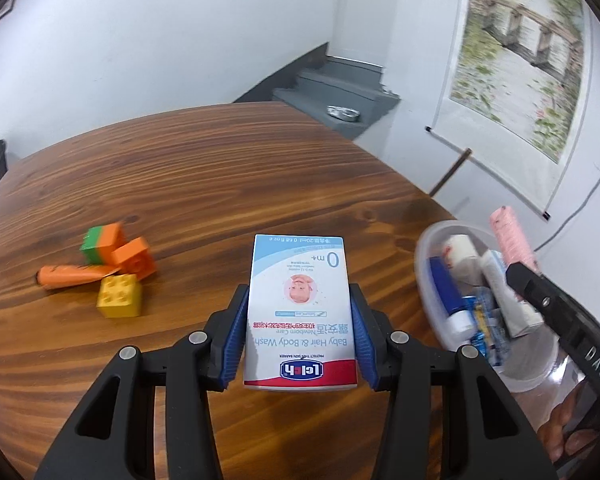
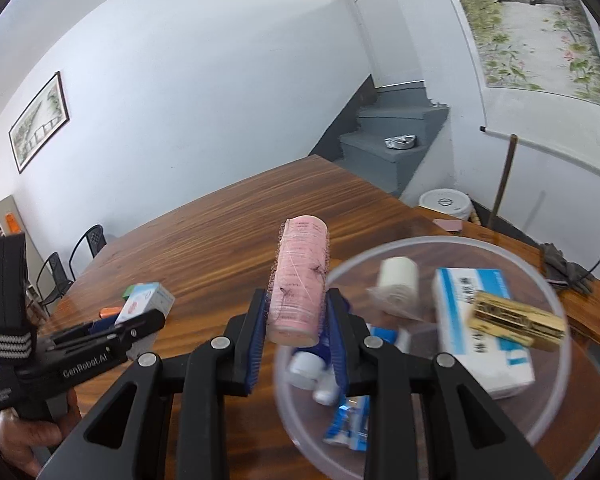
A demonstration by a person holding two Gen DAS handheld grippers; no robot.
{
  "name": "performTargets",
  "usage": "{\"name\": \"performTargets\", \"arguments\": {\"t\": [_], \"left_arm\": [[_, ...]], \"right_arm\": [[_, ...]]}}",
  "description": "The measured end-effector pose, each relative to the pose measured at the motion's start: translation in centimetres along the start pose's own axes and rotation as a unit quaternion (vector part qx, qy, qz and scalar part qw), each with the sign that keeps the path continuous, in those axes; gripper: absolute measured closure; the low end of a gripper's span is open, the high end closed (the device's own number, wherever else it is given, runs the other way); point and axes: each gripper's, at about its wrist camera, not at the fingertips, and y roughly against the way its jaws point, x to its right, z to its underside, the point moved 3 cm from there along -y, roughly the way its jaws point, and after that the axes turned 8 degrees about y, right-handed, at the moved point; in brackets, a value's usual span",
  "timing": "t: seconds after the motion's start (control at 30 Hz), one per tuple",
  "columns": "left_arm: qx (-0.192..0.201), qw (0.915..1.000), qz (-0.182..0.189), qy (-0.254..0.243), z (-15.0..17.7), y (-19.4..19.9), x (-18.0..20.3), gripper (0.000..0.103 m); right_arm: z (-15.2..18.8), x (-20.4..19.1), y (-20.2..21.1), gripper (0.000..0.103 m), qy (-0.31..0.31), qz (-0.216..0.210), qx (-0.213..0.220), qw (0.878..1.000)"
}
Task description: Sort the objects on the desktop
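My left gripper is shut on a white and blue baby wash box and holds it above the wooden table. My right gripper is shut on a pink roll at the left rim of a clear plastic bowl. The bowl holds a white and blue box, a gold item, a white roll and small tubes and packets. In the left wrist view the bowl stands at the right, with the pink roll above it.
A toy carrot, a yellow brick, an orange brick and a green and orange brick lie together on the left of the table. Grey stairs rise beyond the far edge. A bench stands to the right.
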Motion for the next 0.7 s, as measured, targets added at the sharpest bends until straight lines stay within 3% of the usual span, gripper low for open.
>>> {"name": "performTargets", "arguments": {"t": [0.37,0.7], "left_arm": [[-0.022,0.9963,0.063,-0.055,-1.3,-2.7,8.7,0.053],[-0.042,0.9917,0.092,-0.079,-0.6,-4.2,12.3,0.053]], "right_arm": [[0.8,4.1,0.5,0.071,0.003,0.032,-0.018,0.999],[2.4,6.0,1.1,0.07,-0.009,0.043,-0.041,0.998]]}}
